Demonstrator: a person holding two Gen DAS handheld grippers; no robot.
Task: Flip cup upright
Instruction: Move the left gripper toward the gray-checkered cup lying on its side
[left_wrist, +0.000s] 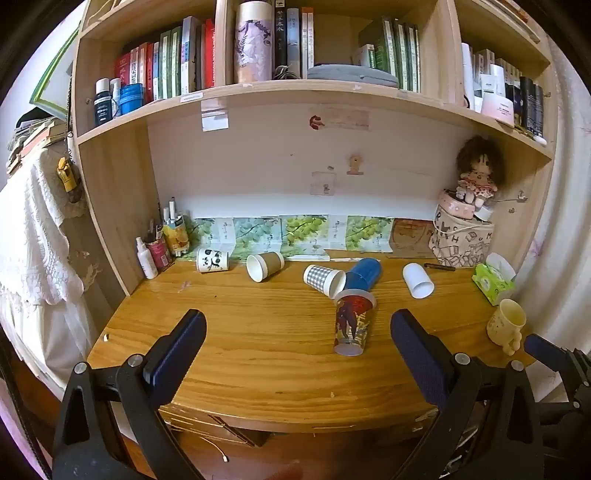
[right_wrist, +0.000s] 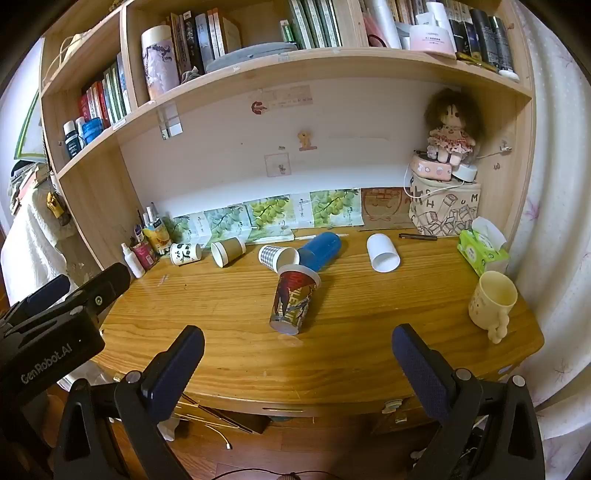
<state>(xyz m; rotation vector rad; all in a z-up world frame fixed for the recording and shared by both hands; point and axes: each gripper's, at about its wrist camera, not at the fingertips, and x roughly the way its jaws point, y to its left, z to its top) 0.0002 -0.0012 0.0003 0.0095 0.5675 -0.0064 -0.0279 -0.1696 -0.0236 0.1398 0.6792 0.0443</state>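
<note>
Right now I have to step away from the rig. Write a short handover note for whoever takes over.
Left gripper: open, empty, held back at the desk's front edge.
Right gripper: open, empty, likewise held back.
Cups lying on their sides: panda cup, brown paper cup, checkered cup, blue cup, white cup and, nearest, the printed red cup.
The yellow mug at the right stands upright.
Done: nothing gripped yet.
Left: flip the fallen cups upright; the printed red cup looks easiest to start with.
</note>
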